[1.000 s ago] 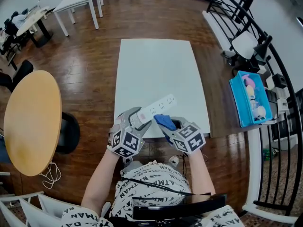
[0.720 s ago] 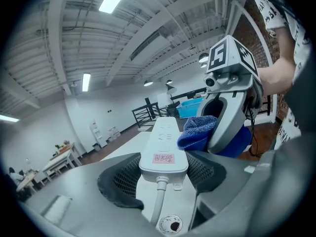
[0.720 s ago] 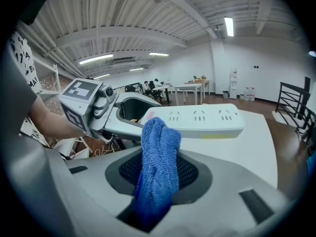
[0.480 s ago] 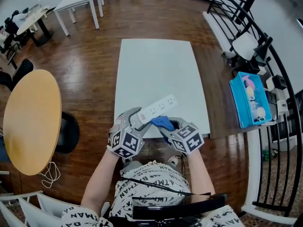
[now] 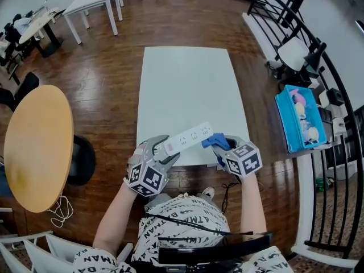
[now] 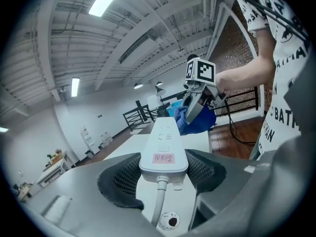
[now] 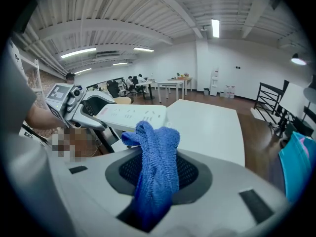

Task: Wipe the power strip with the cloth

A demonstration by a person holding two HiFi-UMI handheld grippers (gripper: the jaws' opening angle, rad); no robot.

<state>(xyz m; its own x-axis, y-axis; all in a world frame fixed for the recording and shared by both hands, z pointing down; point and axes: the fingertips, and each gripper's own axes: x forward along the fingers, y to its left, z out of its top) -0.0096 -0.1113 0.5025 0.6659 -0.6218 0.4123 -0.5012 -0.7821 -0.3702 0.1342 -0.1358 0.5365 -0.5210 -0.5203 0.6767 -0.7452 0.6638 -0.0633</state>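
Note:
My left gripper (image 5: 162,148) is shut on the cord end of a white power strip (image 5: 185,139), which slants up to the right above the table's near edge. In the left gripper view the power strip (image 6: 164,147) lies between the pads with a pink label facing me. My right gripper (image 5: 218,144) is shut on a blue cloth (image 5: 212,141) that sits at the strip's far right end. In the right gripper view the cloth (image 7: 157,167) hangs bunched between the pads, and the power strip (image 7: 133,116) lies just beyond it to the left.
A white table (image 5: 190,95) stretches ahead over a wooden floor. A round wooden table (image 5: 37,144) stands at the left. A blue bin (image 5: 301,118) and a black railing (image 5: 318,67) are at the right. White desks (image 5: 94,1) stand far back.
My right gripper has slid the cloth to the right along the strip, from near its middle to its far end. The left gripper has kept its hold almost still.

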